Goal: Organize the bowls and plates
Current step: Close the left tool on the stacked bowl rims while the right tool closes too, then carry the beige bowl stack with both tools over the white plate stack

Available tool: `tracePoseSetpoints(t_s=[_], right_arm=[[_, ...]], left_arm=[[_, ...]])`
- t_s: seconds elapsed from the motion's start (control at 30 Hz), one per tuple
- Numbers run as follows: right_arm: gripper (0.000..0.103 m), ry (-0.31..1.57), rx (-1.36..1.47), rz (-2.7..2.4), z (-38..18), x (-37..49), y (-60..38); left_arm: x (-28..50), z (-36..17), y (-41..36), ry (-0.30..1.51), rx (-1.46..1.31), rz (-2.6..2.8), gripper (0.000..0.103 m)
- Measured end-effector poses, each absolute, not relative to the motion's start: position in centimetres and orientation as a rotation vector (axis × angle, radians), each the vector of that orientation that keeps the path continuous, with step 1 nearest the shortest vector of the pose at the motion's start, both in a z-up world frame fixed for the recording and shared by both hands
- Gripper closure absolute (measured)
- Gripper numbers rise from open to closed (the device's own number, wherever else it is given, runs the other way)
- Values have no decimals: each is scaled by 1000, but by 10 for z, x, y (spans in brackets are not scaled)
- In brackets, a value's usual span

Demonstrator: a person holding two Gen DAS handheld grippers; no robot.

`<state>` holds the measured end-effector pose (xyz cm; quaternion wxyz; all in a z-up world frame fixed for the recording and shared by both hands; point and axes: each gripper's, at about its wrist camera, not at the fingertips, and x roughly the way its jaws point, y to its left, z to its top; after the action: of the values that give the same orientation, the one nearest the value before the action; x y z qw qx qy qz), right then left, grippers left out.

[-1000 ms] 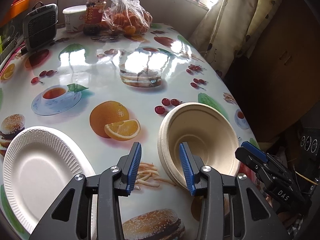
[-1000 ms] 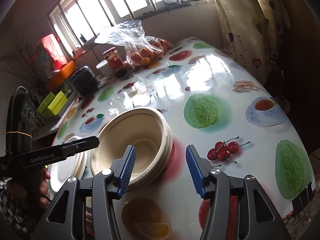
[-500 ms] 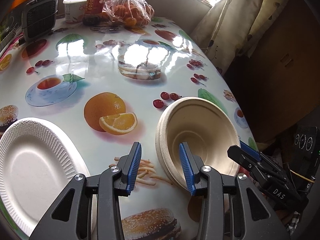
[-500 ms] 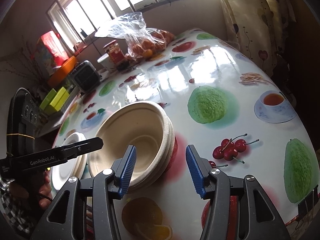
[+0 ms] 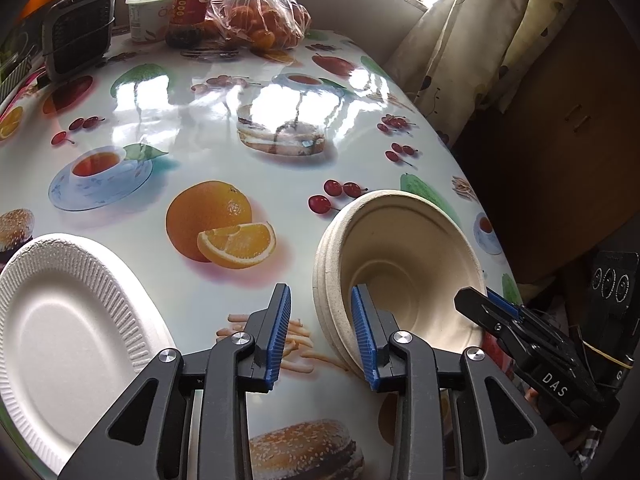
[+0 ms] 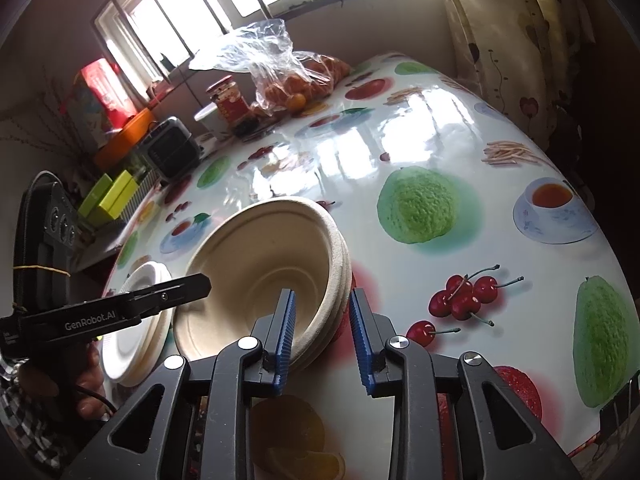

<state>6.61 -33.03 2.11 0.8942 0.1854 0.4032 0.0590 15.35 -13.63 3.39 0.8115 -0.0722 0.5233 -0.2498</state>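
Left wrist view, from its left side: a stack of white paper plates (image 5: 60,336) lies at the near left corner of the tabletop (image 5: 224,128), which wears a glossy cloth printed with fruit, teacups and burgers. Next comes the left gripper (image 5: 322,332), jaws parted to a middling gap; the left pad hangs over the bare cloth and the right pad sits inside the near rim of the nested beige bowls (image 5: 400,268). Those bowls tilt up by the near right edge of the tabletop. At the far edge stand a dark boxy appliance (image 5: 78,32), a white tub (image 5: 148,14), a red-labelled jar (image 5: 191,8) and a clear bag of oranges (image 5: 260,20).

Right wrist view shows the plates (image 6: 136,320) behind the other tool, then the bowls (image 6: 264,280), then the right gripper (image 6: 322,338), jaws parted narrowly astride the bowls' rim, one pad inside and one outside; I cannot tell whether they touch it.
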Motion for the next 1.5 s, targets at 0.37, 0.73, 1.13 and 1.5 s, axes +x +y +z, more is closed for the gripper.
tracePoseSetpoints(t_s=[0.37, 0.73, 1.13, 1.5], right_arm=[[81, 838, 387, 121, 21, 66, -331], [81, 839, 387, 116, 20, 67, -333], [81, 845, 401, 105, 19, 71, -339], [81, 831, 386, 107, 27, 68, -336]], left_arm=[[154, 32, -144, 1124, -141, -543, 81], [154, 32, -144, 1123, -139, -542, 82], [154, 34, -144, 1120, -131, -543, 82], [147, 43, -139, 1092, -134, -536, 82]])
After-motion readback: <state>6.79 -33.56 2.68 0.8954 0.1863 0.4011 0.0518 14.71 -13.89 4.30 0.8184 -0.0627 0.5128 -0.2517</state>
